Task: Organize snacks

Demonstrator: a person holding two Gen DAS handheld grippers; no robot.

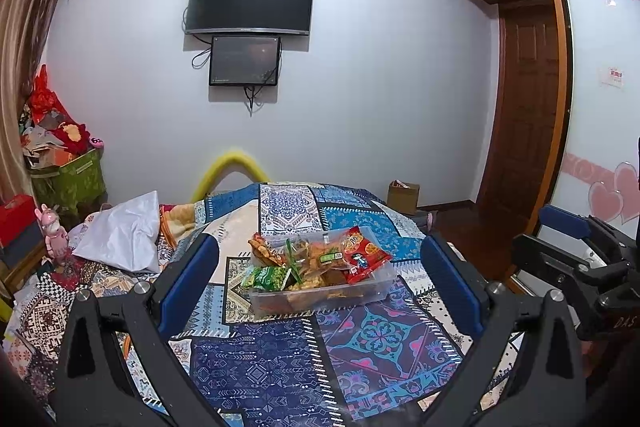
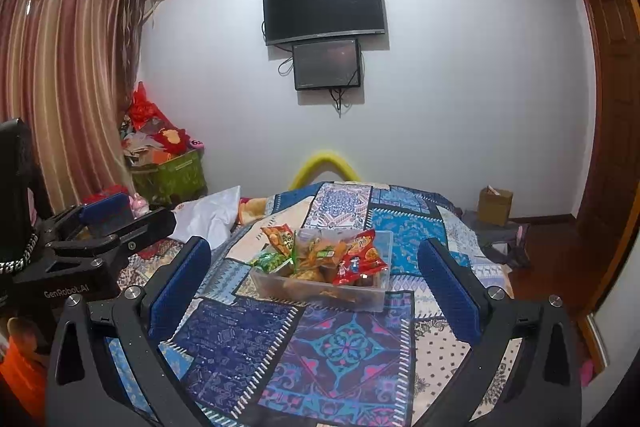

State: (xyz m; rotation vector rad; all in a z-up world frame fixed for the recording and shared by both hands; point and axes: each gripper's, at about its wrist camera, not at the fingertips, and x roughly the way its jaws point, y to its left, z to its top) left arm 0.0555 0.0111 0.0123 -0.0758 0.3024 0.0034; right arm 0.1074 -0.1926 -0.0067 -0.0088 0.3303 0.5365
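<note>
Clear plastic bin [image 1: 376, 287] heaped with snack packets [image 1: 316, 261] sits mid-bed on a patchwork bedspread [image 1: 280, 359]; left hand-held gripper [image 1: 320, 279] and right hand-held gripper [image 2: 316, 279] hang back, both spread wide and empty. Sorting looks nearly finished or unstarted; any next move means reaching forward to the bin.

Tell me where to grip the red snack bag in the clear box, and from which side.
Grip the red snack bag at its upper crimped edge, coming from above. It leans on the clear box's right side, top edge sticking up past the rim, free of other packets. The open right gripper looks nearer.
</note>
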